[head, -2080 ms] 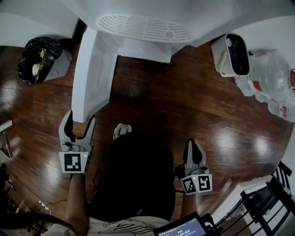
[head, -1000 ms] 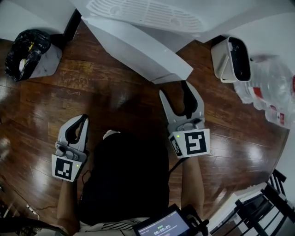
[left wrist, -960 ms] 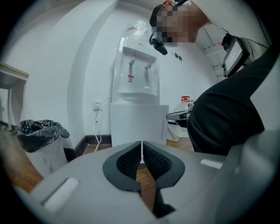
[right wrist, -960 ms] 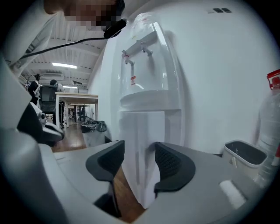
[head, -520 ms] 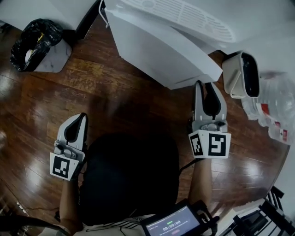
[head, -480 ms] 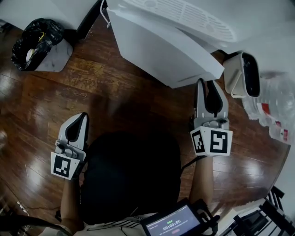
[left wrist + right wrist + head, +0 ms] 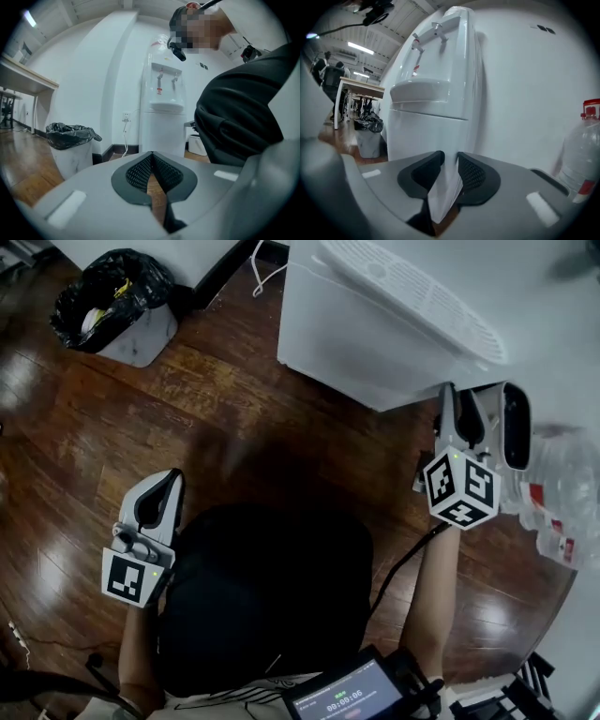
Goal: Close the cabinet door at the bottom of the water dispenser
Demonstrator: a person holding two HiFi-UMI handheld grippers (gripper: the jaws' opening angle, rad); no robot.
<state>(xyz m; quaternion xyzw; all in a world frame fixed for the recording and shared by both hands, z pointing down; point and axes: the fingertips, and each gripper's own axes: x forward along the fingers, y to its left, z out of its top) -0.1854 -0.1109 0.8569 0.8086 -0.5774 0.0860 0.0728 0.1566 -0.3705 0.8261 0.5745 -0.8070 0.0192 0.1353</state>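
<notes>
The white water dispenser (image 7: pixel 412 296) stands at the top of the head view, and its bottom cabinet door (image 7: pixel 356 343) lies almost flat against the body. My right gripper (image 7: pixel 457 395) reaches to the door's right edge. In the right gripper view that thin white edge (image 7: pixel 445 187) sits between the black pads (image 7: pixel 471 173), which still touch it while the jaws are opening. My left gripper (image 7: pixel 161 486) hangs low at the left over the wood floor, away from the dispenser, shut with nothing in it. The left gripper (image 7: pixel 151 154) faces the dispenser (image 7: pixel 164 112) from a distance.
A bin lined with a black bag (image 7: pixel 117 301) stands left of the dispenser beside a white cord (image 7: pixel 258 263). A small white appliance (image 7: pixel 514 427) and a large clear water bottle (image 7: pixel 562 493) crowd the right gripper's right side. The person's dark lap (image 7: pixel 267 587) fills the middle.
The door has swung from wide open to nearly against the dispenser, carried by the right gripper, which moved up and right and closed on its edge. The left gripper stayed low and shut.
</notes>
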